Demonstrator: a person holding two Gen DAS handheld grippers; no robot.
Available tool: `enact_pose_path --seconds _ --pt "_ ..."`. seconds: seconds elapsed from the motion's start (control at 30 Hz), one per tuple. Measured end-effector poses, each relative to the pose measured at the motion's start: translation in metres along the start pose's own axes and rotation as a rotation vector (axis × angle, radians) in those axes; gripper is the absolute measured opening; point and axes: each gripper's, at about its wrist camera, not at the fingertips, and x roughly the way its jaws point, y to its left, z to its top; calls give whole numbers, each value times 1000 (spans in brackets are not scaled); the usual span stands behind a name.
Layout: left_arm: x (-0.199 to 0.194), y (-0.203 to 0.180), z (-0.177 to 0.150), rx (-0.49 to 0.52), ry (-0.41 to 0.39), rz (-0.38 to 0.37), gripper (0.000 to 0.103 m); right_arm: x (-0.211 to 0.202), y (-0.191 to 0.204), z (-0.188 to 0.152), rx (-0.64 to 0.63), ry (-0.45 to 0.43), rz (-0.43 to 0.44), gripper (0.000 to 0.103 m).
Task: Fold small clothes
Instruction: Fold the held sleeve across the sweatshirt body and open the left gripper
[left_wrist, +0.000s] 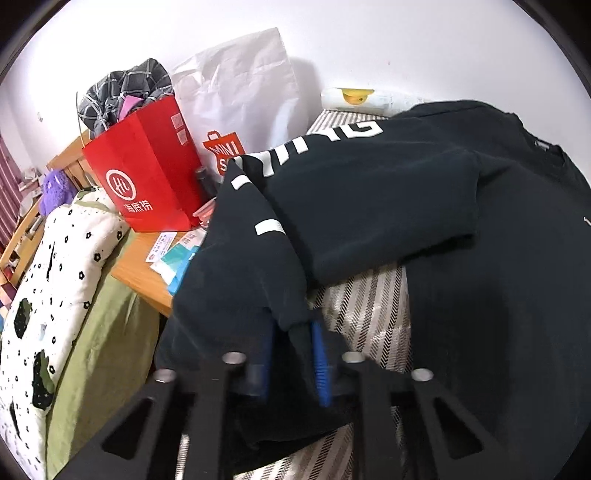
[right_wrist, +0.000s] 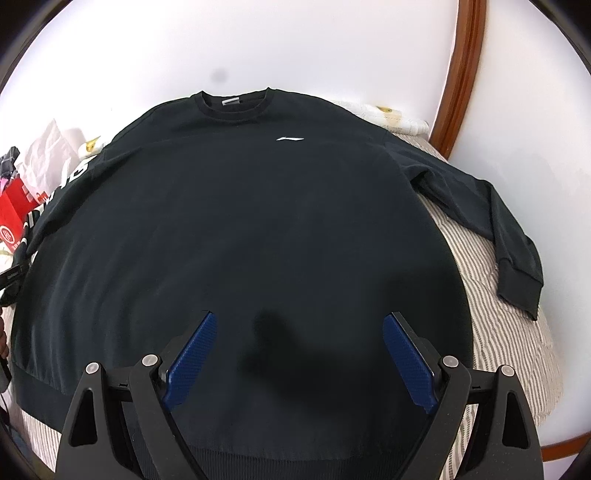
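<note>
Folding has only just begun, I think. My sweater (right_wrist: 236, 229) lies flat on the striped bed (right_wrist: 509, 332), front up, neck at the far end. My left gripper (left_wrist: 291, 332) is pinched tight on the cuff of the left sleeve (left_wrist: 280, 236), the one with white letters. That sleeve is bunched up, not yet laid across the body. My right gripper (right_wrist: 299, 350) hangs wide over the lower middle, holding nothing. The right sleeve (right_wrist: 495, 229) lies out to the side, untouched. Both sleeves and the body fold are left to do.
</note>
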Motion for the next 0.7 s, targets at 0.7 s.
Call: enact_pose_path --seconds 0.7 --pt "-146 -151 54 180 -187 -324 11 -27 -56 -2 76 -111 95 91"
